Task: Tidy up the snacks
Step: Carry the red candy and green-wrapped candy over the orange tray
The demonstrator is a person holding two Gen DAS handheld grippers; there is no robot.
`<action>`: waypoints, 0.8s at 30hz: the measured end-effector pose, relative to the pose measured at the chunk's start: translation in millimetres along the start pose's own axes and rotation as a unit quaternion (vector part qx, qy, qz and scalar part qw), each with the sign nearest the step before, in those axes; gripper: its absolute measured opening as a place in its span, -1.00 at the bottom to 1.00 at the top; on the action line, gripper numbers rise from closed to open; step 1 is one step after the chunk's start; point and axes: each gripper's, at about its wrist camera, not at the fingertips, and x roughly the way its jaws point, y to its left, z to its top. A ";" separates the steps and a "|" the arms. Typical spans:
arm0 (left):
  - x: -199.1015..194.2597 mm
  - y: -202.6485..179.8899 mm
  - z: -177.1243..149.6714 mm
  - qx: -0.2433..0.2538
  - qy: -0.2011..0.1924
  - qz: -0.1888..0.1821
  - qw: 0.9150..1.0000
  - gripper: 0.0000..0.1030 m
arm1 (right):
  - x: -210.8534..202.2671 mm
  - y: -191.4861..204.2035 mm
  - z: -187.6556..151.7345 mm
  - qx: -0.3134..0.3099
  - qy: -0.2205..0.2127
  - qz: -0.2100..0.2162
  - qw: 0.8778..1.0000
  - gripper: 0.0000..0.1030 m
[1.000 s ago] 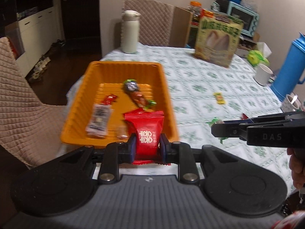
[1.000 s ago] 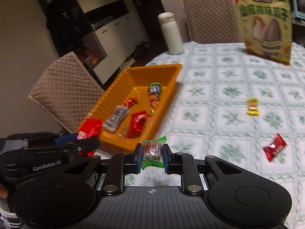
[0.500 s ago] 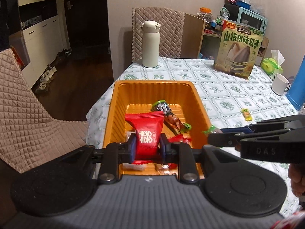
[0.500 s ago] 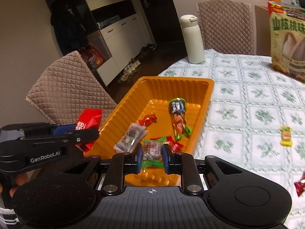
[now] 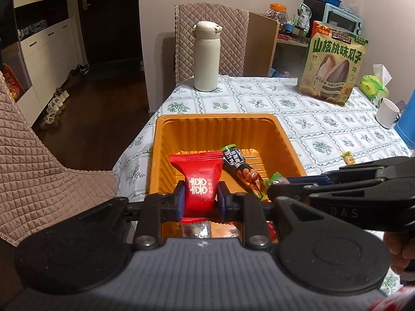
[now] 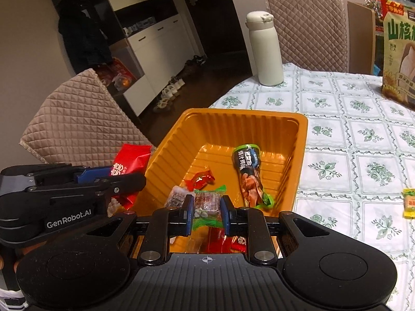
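L gripper is clamped on a red candy packet, blue pads pressing both sides, packet upright w/ white double-happiness mark facing the cam. R gripper is closed on a green-wrapped candy, held the same way. Both hang over the near end of the orange tray, R gripper just beside L.

In the tray: dark tube-shaped snack pack w/ green ends lying lengthwise, small red candy beside it, clear-wrapped candy near the L wall.

Tray sits at the corner of the table w/ green-print cloth. Yellow candy lies on the cloth well apart from the tray. Beyond: cream thermos bottle, sunflower-seed bag, white mug.
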 end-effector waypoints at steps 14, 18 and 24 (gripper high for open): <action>26.4 11.2 6.2 -0.003 0.017 -0.009 1.000 -0.56 | 36.8 -6.6 19.5 0.016 0.002 -0.013 1.000 -0.57; 30.3 12.1 7.0 -0.001 0.020 -0.012 1.000 -0.56 | 41.2 -9.3 25.4 0.033 -0.015 -0.011 0.999 -0.53; 33.5 12.6 5.8 -0.001 0.023 -0.017 1.000 -0.56 | 40.5 -12.5 27.7 0.037 -0.022 -0.018 0.999 -0.11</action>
